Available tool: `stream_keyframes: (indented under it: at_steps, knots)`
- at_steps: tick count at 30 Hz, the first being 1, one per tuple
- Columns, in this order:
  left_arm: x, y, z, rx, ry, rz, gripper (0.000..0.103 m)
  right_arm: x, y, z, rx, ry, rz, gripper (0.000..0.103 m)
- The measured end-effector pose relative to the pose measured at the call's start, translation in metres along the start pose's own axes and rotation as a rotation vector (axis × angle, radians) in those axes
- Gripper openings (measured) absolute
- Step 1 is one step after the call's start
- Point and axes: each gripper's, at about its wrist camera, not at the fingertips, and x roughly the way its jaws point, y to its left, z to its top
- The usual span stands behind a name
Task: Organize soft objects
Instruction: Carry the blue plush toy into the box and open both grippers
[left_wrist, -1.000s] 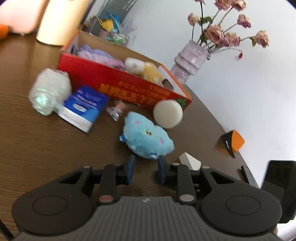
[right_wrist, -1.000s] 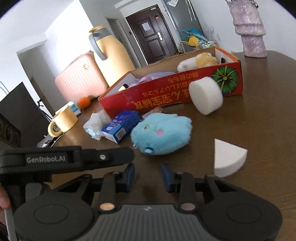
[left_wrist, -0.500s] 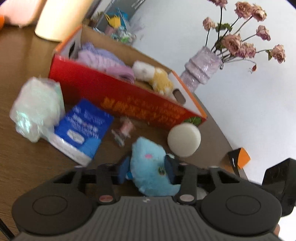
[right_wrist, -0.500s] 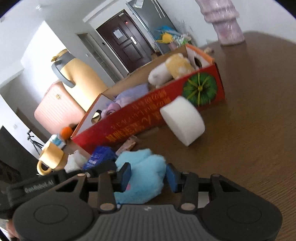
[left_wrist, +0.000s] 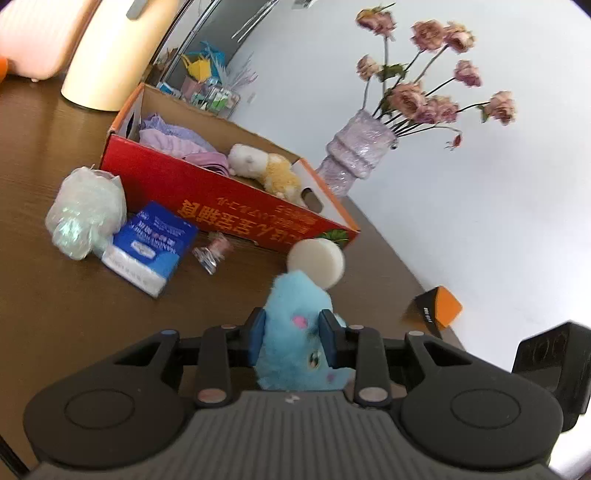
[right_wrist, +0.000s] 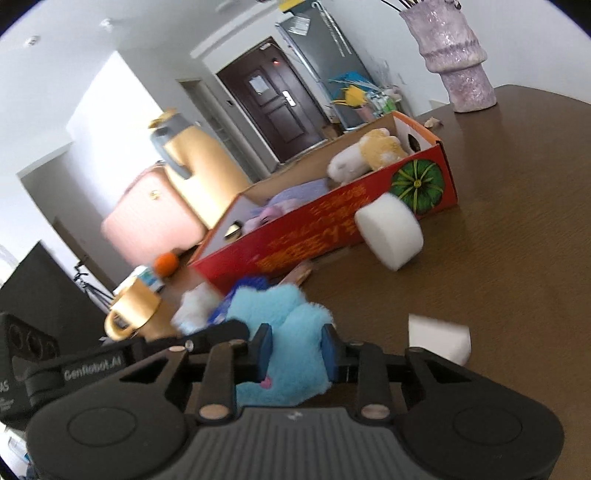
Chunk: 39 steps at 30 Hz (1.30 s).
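A fluffy blue plush toy (left_wrist: 295, 295) sits between the pads of my left gripper (left_wrist: 291, 332), whose jaws are closing and pressing its sides. In the right wrist view the same blue plush toy (right_wrist: 280, 310) is also squeezed by my right gripper (right_wrist: 295, 347), jaws closing too. Behind it stands a red cardboard box (left_wrist: 221, 199) holding a white-and-yellow plush (left_wrist: 266, 170) and purple cloth (left_wrist: 173, 138). A round white sponge (left_wrist: 316, 260) leans on the box's front wall. A white wedge sponge (right_wrist: 439, 341) lies on the table to the right.
Left of the box lie a blue tissue pack (left_wrist: 151, 247), a crumpled plastic bag (left_wrist: 86, 216) and a small wrapper (left_wrist: 214, 251). A purple vase (left_wrist: 354, 151) with flowers stands behind the box. An orange-black carton (left_wrist: 436, 310) sits by the table edge; a yellow mug (right_wrist: 135, 310) at far left.
Both grippers moved forward from in front of the blue plush toy onto it. It went from lying on the table ahead to being squeezed between both pairs of pads.
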Motion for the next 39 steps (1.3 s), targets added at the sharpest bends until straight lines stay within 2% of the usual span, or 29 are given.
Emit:
stream_keyframes:
  at_steps: [3, 7, 9, 12, 14, 18, 21, 22, 23, 24, 25, 27, 29, 30, 34, 36, 38, 39]
  knots:
    - [-0.011, -0.008, -0.005, 0.001, -0.012, -0.011, 0.031, -0.017, 0.003, -0.011, 0.012, -0.01, 0.017, 0.028]
    - [-0.016, -0.022, 0.009, 0.027, -0.047, -0.011, 0.031, -0.023, 0.005, -0.001, 0.016, -0.038, 0.039, 0.028]
    - [-0.016, -0.031, 0.025, 0.054, -0.074, -0.017, 0.031, -0.023, 0.009, 0.019, 0.01, -0.074, 0.058, 0.027]
    - [-0.009, -0.046, 0.072, 0.108, -0.125, -0.021, 0.031, -0.015, 0.017, 0.064, -0.017, -0.122, 0.085, 0.027]
    - [0.003, -0.048, 0.103, 0.1, -0.129, -0.005, 0.031, 0.0, 0.022, 0.098, -0.057, -0.13, 0.084, 0.027]
    - [0.047, -0.037, 0.159, 0.085, -0.086, 0.047, 0.031, 0.049, 0.013, 0.15, 0.008, -0.073, 0.074, 0.027]
    - [0.086, -0.017, 0.18, 0.051, -0.031, 0.105, 0.031, 0.093, 0.001, 0.171, 0.05, 0.002, 0.044, 0.027]
    - [0.097, -0.011, 0.183, 0.047, -0.01, 0.126, 0.031, 0.106, -0.004, 0.174, 0.073, 0.032, 0.032, 0.027]
    - [0.107, -0.005, 0.185, 0.044, 0.008, 0.15, 0.026, 0.12, -0.008, 0.175, 0.091, 0.065, 0.024, 0.027]
    - [0.117, 0.001, 0.186, 0.05, 0.029, 0.18, 0.017, 0.134, -0.012, 0.176, 0.1, 0.107, 0.017, 0.017]
    - [0.127, 0.008, 0.186, 0.053, 0.059, 0.183, 0.012, 0.146, -0.013, 0.175, 0.101, 0.147, 0.023, 0.009]
    - [0.147, 0.024, 0.18, 0.018, 0.129, 0.15, 0.013, 0.158, -0.006, 0.173, 0.065, 0.171, 0.009, 0.011]
    - [0.156, 0.029, 0.17, 0.053, 0.104, 0.24, 0.013, 0.161, 0.007, 0.169, -0.051, 0.151, -0.068, 0.013]
    - [0.16, 0.033, 0.165, 0.058, 0.11, 0.262, 0.014, 0.16, 0.01, 0.168, -0.075, 0.147, -0.089, 0.013]
    - [0.156, 0.04, 0.164, 0.049, 0.112, 0.267, 0.015, 0.155, 0.013, 0.174, -0.115, 0.118, -0.112, 0.017]
    - [0.144, 0.035, 0.169, 0.077, 0.087, 0.263, 0.021, 0.145, 0.016, 0.176, -0.144, 0.098, -0.134, 0.021]
    - [0.124, 0.021, 0.173, 0.141, 0.039, 0.284, 0.05, 0.135, 0.022, 0.182, -0.177, 0.087, -0.135, 0.025]
    - [0.112, 0.014, 0.173, 0.181, 0.008, 0.302, 0.054, 0.128, 0.023, 0.186, -0.204, 0.079, -0.137, 0.031]
